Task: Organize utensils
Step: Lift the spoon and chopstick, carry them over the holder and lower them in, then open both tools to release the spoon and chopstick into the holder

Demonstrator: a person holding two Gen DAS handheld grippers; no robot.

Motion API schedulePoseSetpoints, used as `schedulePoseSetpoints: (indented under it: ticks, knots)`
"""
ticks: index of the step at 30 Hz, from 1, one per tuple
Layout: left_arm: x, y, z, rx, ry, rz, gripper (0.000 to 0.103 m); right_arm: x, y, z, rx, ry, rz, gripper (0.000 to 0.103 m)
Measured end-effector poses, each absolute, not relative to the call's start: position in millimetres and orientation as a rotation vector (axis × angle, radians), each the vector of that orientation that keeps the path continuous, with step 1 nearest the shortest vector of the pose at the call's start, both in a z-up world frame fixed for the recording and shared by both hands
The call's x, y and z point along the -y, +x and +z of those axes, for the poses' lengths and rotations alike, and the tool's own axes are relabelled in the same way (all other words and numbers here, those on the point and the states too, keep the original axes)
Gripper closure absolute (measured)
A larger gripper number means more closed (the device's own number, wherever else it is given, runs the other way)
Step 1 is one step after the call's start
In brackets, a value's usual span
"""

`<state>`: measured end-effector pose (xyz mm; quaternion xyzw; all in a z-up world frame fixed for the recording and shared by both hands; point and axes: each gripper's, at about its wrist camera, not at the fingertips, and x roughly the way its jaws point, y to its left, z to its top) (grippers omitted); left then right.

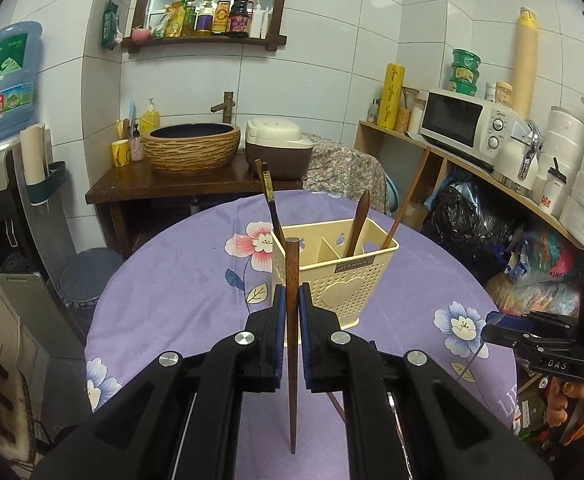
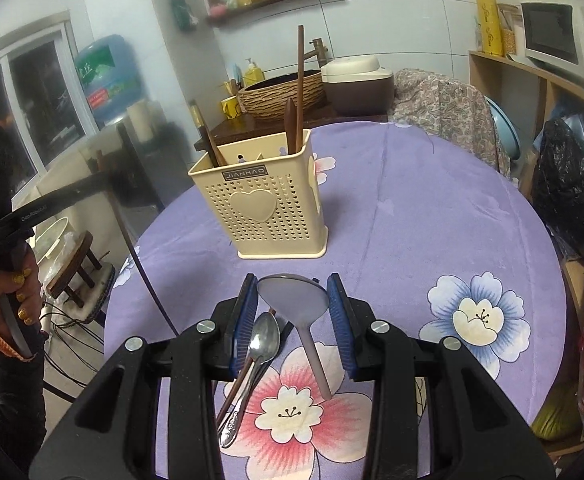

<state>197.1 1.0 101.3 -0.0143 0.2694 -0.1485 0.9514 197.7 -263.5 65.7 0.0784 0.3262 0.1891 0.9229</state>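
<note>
- The round table (image 2: 432,208) with my purple flowery cloth carries everything.
- The cream holder (image 2: 267,200) stands upright toward the table's far edge. It has a chopstick and dark wooden handles (image 1: 358,224) poking out of its compartments.
- My right gripper (image 2: 292,312) is part open, pads pressed on the bowl of a grey ladle (image 2: 294,300), handle pointing back at me.
- My left gripper (image 1: 290,320) is pinched almost shut on one brown chopstick (image 1: 291,280), held upright on the near side of the holder.
- A metal spoon (image 2: 263,340) lies on the cloth near the table's near edge, with another chopstick (image 2: 235,384) just beside it.
</note>
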Motion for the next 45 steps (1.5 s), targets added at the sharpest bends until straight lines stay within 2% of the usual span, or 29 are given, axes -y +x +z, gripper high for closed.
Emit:
schedulePoseSetpoints:
  ticks: [6, 12, 18, 25, 35, 45]
  knots:
    - [-3.9, 197.8, 135.2, -0.499, -0.046, -0.332, 0.095, 251.4, 208.0, 99.6, -0.600, 0.166, 0.435, 0.067]
    - [6.4, 211.3, 209.0, -0.351, -0.080, -0.368, 0.095, 226.1, 228.4, 178.5, -0.421, 0.147, 0.460, 0.067]
    - [20.9, 243.3, 242.2, -0.232, -0.083, -0.302, 0.095, 202.4, 259.8, 224.3, -0.286, 0.127, 0.405, 0.067]
    - [24.3, 283.9, 203.5, -0.267, -0.122, -0.254, 0.095, 191.5, 305.7, 183.6, -0.324, 0.141, 0.354, 0.067]
    - [26.3, 289.4, 129.8, -0.404, -0.106, -0.271, 0.095, 181.7, 319.2, 113.1, -0.452, 0.115, 0.325, 0.066]
    - [23.2, 294.1, 100.5, -0.462, -0.100, -0.259, 0.095, 172.9, 318.1, 81.2, -0.491, 0.048, 0.293, 0.067]
